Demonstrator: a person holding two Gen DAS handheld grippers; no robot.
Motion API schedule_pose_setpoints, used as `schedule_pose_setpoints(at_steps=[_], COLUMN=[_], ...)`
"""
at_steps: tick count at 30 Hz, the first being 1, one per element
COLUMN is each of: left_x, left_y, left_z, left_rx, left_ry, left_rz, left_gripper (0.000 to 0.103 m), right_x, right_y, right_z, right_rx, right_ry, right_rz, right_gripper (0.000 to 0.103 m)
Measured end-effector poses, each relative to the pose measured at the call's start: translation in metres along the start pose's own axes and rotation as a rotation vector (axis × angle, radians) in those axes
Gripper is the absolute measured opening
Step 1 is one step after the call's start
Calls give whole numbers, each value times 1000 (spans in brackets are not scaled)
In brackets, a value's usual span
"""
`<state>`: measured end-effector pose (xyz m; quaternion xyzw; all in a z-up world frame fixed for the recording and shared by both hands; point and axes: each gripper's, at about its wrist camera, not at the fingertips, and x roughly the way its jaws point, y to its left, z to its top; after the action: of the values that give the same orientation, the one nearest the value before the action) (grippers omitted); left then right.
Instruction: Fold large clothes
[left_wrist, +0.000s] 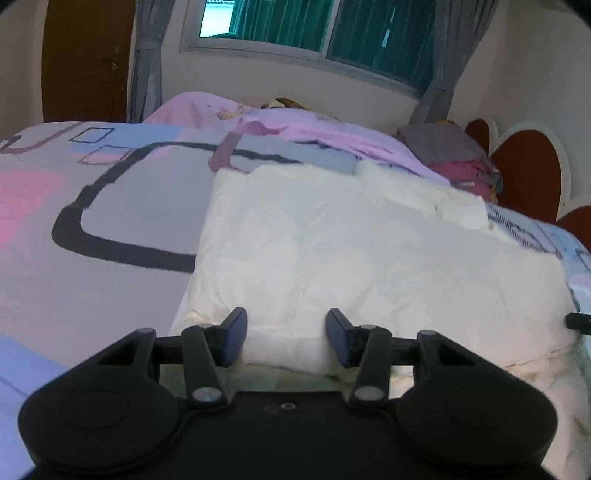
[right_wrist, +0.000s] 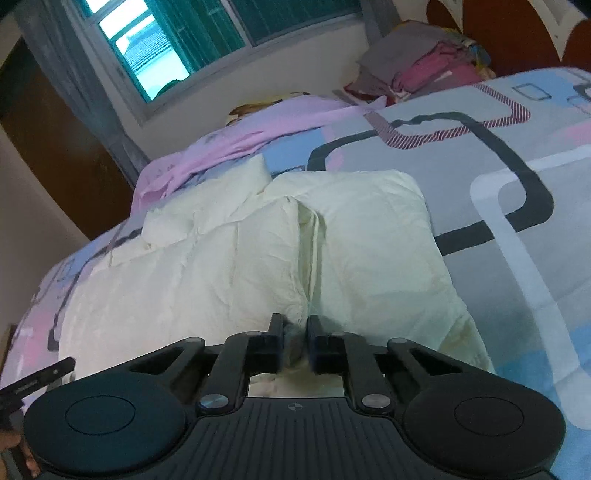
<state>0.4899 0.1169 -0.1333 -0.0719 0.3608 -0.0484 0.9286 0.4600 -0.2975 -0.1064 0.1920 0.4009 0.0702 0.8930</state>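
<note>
Patterned bedsheet (right_wrist: 509, 155) underneath. Cream padded jacket (left_wrist: 351, 258) lies flat on it, long axis running away toward window (left_wrist: 310, 29). Left gripper (left_wrist: 286, 338) jaws apart, straddling hem fold. Right gripper (right_wrist: 295, 341) pinching hem. No readable writing.

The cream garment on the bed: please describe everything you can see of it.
The cream garment is large, puffy and wrinkled, like a padded jacket. It lies flat on the patterned bedspread, with two front panels meeting at a central seam. Its far edge lies next to a pink cloth. The right gripper is shut on fabric at the near hem; the left gripper is open, with a fold of the hem between its pads.
</note>
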Motion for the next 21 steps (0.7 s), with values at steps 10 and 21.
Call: schedule_pose_setpoints(at_steps=[10,21], left_x=[-8,74], left_y=[8,0], left_z=[11,87], left_rx=[53,66], left_ry=[-1,-17], left_rz=[-38,-58], left_gripper=[58,70], right_x=[-11,66], right_y=[12,38], right_z=[6,66], right_rx=[-45,-172], right_ry=[-79,-28], right_rz=[-92,-98], right_gripper=[37,25])
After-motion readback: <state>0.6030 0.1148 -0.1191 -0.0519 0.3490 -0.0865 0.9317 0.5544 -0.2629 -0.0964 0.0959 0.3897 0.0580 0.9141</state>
